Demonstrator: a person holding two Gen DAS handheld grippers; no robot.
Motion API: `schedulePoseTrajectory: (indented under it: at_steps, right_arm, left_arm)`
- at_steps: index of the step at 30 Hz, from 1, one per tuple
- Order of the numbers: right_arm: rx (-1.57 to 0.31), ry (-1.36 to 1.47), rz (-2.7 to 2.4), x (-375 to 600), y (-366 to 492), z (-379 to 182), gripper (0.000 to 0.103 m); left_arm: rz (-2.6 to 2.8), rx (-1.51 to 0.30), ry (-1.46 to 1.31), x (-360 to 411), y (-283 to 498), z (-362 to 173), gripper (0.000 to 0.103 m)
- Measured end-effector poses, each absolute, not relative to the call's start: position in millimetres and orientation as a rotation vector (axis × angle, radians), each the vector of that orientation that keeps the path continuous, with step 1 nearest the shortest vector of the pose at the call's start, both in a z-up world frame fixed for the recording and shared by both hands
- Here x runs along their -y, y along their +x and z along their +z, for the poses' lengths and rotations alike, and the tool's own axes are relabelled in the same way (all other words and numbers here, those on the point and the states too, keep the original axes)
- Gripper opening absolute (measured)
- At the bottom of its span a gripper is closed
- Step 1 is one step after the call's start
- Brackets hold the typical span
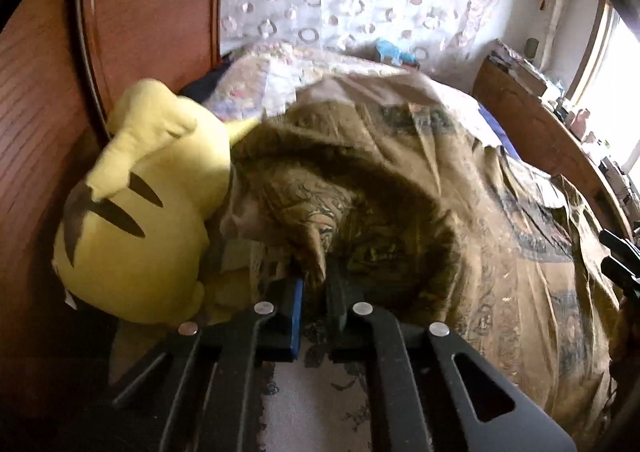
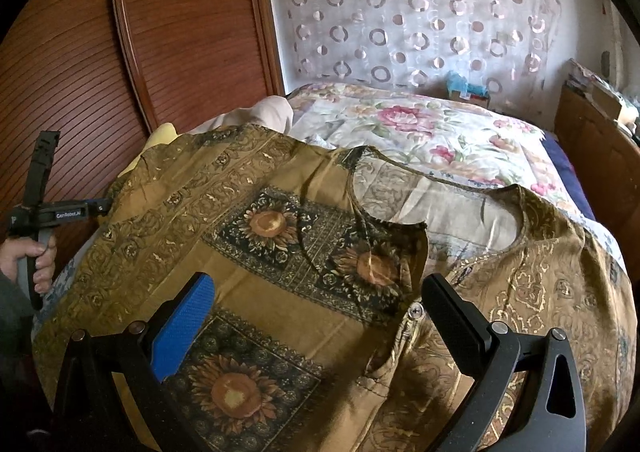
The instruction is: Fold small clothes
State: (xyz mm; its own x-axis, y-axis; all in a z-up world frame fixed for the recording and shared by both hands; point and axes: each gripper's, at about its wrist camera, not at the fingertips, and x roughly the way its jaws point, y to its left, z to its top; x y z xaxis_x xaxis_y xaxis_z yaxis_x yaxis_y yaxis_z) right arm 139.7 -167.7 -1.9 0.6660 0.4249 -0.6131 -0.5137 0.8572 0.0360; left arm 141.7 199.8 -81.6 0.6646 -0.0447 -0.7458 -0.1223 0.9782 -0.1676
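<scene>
An ochre garment [image 2: 260, 232] printed with sunflowers and scrollwork lies spread on the bed, neckline toward the far side. In the left wrist view the same garment [image 1: 400, 192] is bunched into folds. My left gripper [image 1: 316, 292] is shut on a raised fold at the garment's edge. In the right wrist view the left gripper [image 2: 102, 207] reaches the garment's left edge, held by a hand [image 2: 38, 260]. My right gripper [image 2: 320, 312] hovers open over the garment's front, blue pad [image 2: 184, 332] on the left, with nothing pinched.
A yellow plush toy [image 1: 160, 212] lies against the wooden wardrobe door [image 2: 180, 32], just left of the garment. A floral bedspread [image 2: 420, 128] covers the bed beyond. A patterned curtain [image 2: 400, 12] hangs behind, and a wooden bed end with clutter [image 2: 592, 140] stands at the right.
</scene>
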Motion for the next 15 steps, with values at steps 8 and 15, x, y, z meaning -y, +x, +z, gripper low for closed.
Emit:
schedulePoseTrajectory:
  at_steps: [8, 15]
  right_arm:
    - [-0.629, -0.128, 0.508, 179, 135, 2, 0.103]
    - [-0.601, -0.107, 0.469, 196, 131, 9, 0.103]
  left_arm:
    - [0.000, -0.712, -0.144, -177, 133, -27, 0.008]
    - [-0.165, -0.661, -0.085, -124, 150, 6, 0.008]
